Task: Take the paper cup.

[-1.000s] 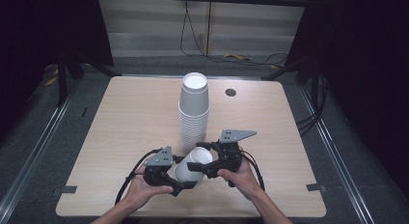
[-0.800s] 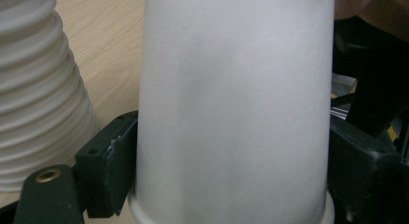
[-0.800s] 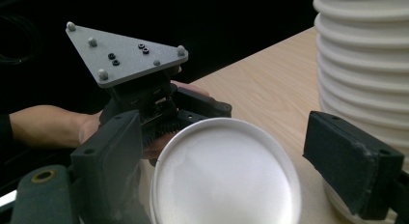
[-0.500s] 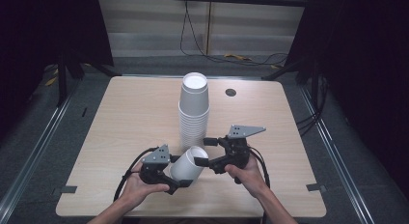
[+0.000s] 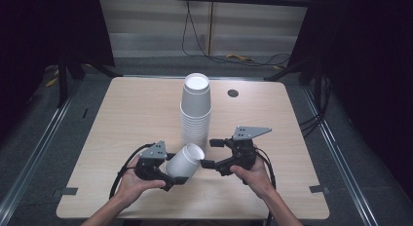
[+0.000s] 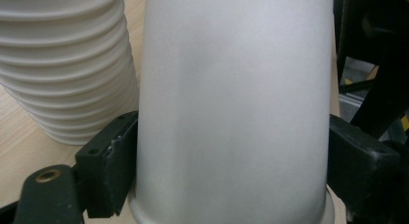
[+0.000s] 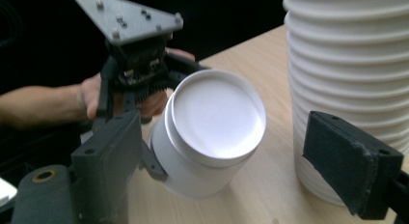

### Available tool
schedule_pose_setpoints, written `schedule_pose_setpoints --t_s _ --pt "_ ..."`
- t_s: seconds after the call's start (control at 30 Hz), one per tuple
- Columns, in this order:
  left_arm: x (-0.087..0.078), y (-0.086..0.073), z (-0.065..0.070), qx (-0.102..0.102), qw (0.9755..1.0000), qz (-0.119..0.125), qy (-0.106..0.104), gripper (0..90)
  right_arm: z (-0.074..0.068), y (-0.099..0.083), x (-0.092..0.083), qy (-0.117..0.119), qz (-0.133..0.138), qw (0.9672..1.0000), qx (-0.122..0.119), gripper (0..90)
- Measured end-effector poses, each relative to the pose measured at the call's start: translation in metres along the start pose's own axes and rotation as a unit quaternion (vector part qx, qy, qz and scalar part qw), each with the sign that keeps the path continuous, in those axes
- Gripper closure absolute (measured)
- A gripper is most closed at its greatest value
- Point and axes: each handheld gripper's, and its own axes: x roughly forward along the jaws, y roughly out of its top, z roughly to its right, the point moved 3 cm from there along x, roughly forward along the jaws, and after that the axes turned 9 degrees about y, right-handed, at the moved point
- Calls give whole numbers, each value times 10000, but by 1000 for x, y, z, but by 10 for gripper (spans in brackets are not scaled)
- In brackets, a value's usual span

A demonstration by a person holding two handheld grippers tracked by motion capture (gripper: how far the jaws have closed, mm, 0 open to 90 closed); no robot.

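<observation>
Clamped across the wall of a single paper cup [image 5: 185, 161], the left gripper [image 5: 171, 175] holds that cup tilted off the table [image 5: 122, 119], its two black jaws pressing the white sides from either flank, as the left gripper view shows up close [image 6: 231, 108]. In the high view the cup's long axis runs up and to the right, from the held end near the left hand [image 5: 134, 182] toward the end with the recessed disc, which faces the right gripper [image 5: 212, 153]. That gripper stands with its jaws spread wide and nothing between them; in its own view the cup [image 7: 212, 137] lies straight ahead in the gap, near but not touching either pad. So the right gripper is the free one and the nearer to the cup's facing end, and I judge that any grasp from that side needs only a short advance along the cup's axis. Room is tight on one side: the tall cup stack [image 5: 196, 111] rises just behind the held cup and close beside the right gripper's farther jaw, so a drift that way could knock it. Toward the person and out to the table's right edge the wood lies bare.
</observation>
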Motion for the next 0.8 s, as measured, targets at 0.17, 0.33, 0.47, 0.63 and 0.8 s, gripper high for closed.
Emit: schedule_pose_setpoints --t_s 0.17,0.33,0.47,0.63,0.8 --pt "-2 1 0 18 10000 -77 -18 156 -1 -3 3 95 -233 9997 -4 140" --pt "-3 3 -3 30 9998 -212 -30 156 0 0 1 -6 -524 9985 -156 142" --pt "-4 9 -5 79 9996 -260 -20 156 1 0 0 66 -667 9977 -105 148" --pt "-3 14 -3 331 9983 -487 21 156 2 -3 3 92 -899 9958 -142 148" --pt "-4 21 -3 618 9956 -702 71 156 3 -9 5 117 -1020 9946 -126 151"
